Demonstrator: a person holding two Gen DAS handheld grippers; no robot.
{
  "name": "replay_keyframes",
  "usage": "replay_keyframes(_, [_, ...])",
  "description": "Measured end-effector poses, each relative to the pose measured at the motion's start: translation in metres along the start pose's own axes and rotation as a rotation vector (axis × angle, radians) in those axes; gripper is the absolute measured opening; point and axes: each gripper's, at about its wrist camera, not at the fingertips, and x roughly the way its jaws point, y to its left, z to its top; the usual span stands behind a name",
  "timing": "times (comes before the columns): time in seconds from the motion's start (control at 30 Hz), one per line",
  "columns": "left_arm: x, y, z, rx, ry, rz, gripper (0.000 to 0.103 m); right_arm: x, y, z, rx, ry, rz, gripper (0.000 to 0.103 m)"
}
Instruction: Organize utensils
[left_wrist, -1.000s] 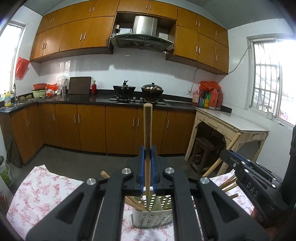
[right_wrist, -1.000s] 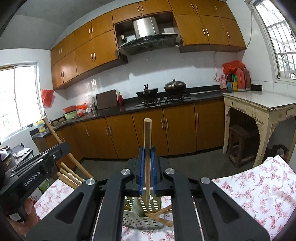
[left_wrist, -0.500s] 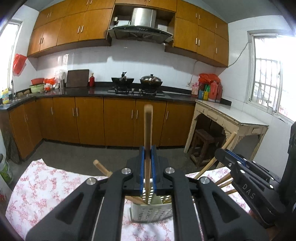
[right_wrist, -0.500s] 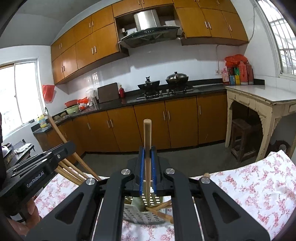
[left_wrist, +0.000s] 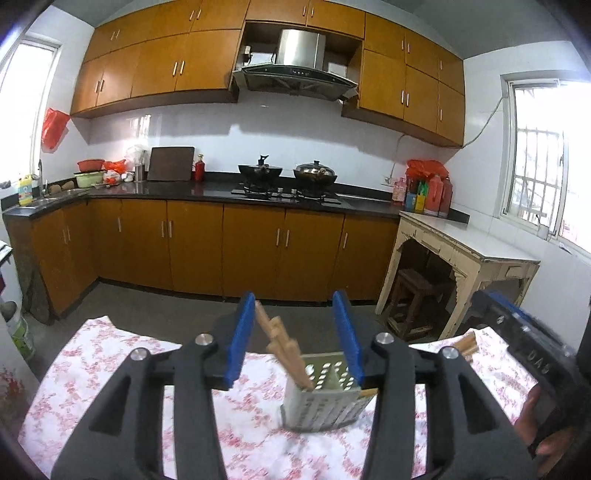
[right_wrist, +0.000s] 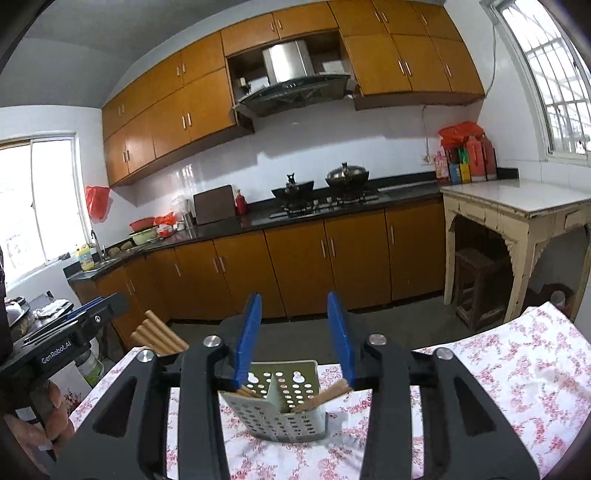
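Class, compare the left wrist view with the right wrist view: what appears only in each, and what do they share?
Only the left wrist view shows the left gripper head-on, open, with chopsticks leaning out of the holder beside one blue pad, and a window on the right wall.

Only the right wrist view shows the right gripper head-on, open and empty, the holder's middle divider, and a window on the left.

Both show the perforated holder on the floral cloth, the stove pots and the worn side table. Both jaws have just been opening.
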Motion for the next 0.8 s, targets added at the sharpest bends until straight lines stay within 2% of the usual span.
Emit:
replay_keyframes(0.13, [-0.034, 0.006, -0.022, 0.023, 0.007, 0.003, 0.057, -0.036, 0.004, -0.013, -0.007, -0.017, 0.011, 0.061])
replay_keyframes(0.27, [-0.075, 0.011, -0.056, 0.044, 0.013, 0.010, 0.076, -0.069, 0.006, -0.037, -0.007, -0.009, 0.016, 0.086])
replay_keyframes(0.37, [-0.107, 0.014, -0.083, 0.065, -0.003, 0.022, 0.090, -0.094, 0.008, -0.058, -0.021, -0.016, 0.007, 0.099])
replay_keyframes(0.4, [-0.117, 0.014, -0.093, 0.075, -0.007, 0.030, 0.095, -0.104, 0.008, -0.066, -0.025, -0.020, 0.004, 0.101])
replay_keyframes(0.47, [-0.132, 0.013, -0.107, 0.092, -0.014, 0.041, 0.099, -0.118, 0.009, -0.079, -0.034, -0.021, 0.000, 0.101])
replay_keyframes(0.63, [-0.164, 0.010, -0.154, 0.107, 0.005, 0.048, 0.099, -0.147, 0.012, -0.114, -0.047, 0.000, -0.006, 0.101])
replay_keyframes(0.8, [-0.182, 0.006, -0.193, 0.099, 0.040, 0.056, 0.099, -0.163, 0.012, -0.151, -0.059, 0.067, -0.031, 0.101])
